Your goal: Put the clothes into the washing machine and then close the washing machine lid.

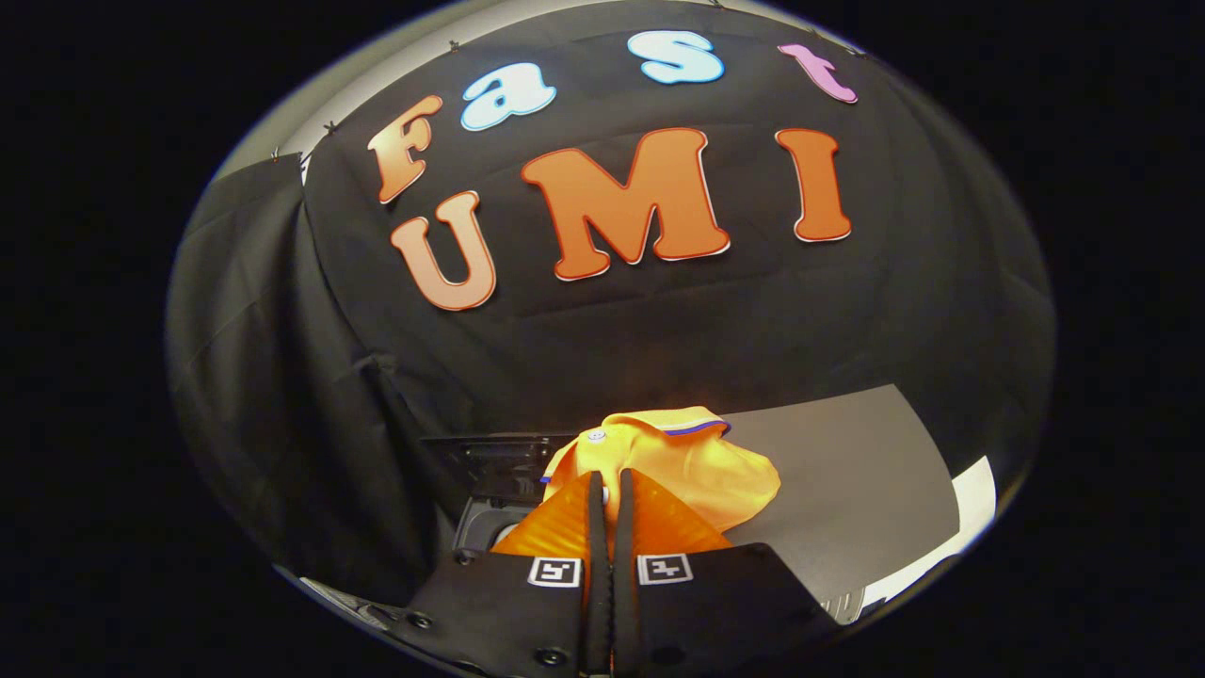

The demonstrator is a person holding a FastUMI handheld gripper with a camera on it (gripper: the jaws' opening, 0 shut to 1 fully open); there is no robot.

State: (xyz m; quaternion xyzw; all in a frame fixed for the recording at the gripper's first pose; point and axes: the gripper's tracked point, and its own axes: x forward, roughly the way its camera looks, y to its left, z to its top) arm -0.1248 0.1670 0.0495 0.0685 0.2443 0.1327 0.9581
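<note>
A black cloth wall closes the booth at the back, and in front of it a grey surface (pixel 847 471) is seen, with a white strip along its far side. The gripper (pixel 610 485) is held with its fingers almost together, only a thin slit being left between them, and an orange garment (pixel 678 461) is seen bunched at and just beyond the fingertips. It is judged that the cloth is pinched between the two fingers, since the fabric rises directly from the tips (the contact itself is partly hidden by the fingers). The garment has a collar with a blue edge and a small white button. Beside the garment, on the side away from the grey surface, a dark opening (pixel 490 513) is seen lower down, with a dark raised panel behind it; this is taken to be the washing machine with its lid up, but it is too dim to be sure. For the step in hand, the garment should be carried over that opening with the grip kept firm, and it should be released only when the whole cloth hangs above the drum, so that no sleeve is left on the rim. The lid is not yet closed.
</note>
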